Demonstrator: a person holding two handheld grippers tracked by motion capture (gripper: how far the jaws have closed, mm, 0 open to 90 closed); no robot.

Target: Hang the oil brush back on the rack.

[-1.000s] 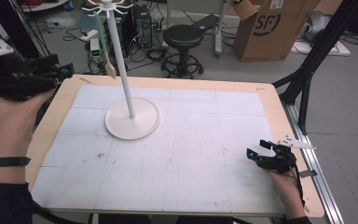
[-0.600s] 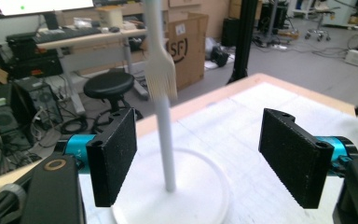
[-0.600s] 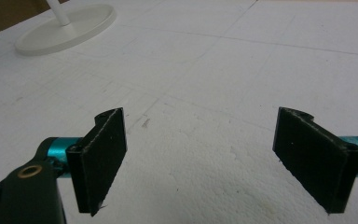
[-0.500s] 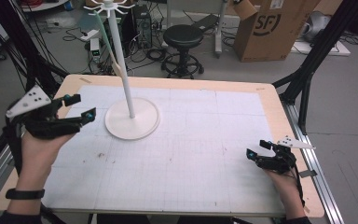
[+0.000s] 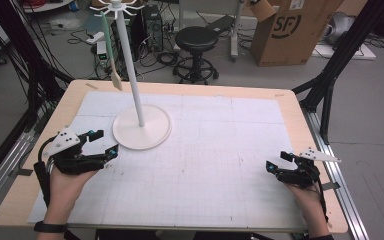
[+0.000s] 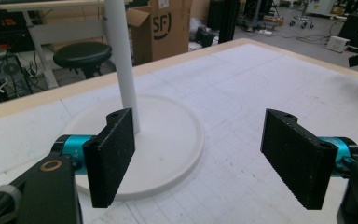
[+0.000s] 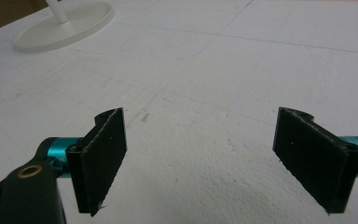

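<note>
A white stand rises from a round base on the white mat, its pole topped by a ring of hooks. A green-handled utensil with a pale blade hangs from one hook. My left gripper sits low over the mat just left of the base, jaws wide; they have just been opening and nothing lies between them. In the left gripper view the gripper faces the base and pole. My right gripper rests open and empty near the mat's right edge, the base far off.
The white mat covers a wooden table. Behind the table stand a black stool and a cardboard box. Black frame struts stand at the right; cables lie on the floor at the back left.
My left hand has come down from beyond the table's left edge and moved right, ending low beside the stand's base. The right hand has kept still.
</note>
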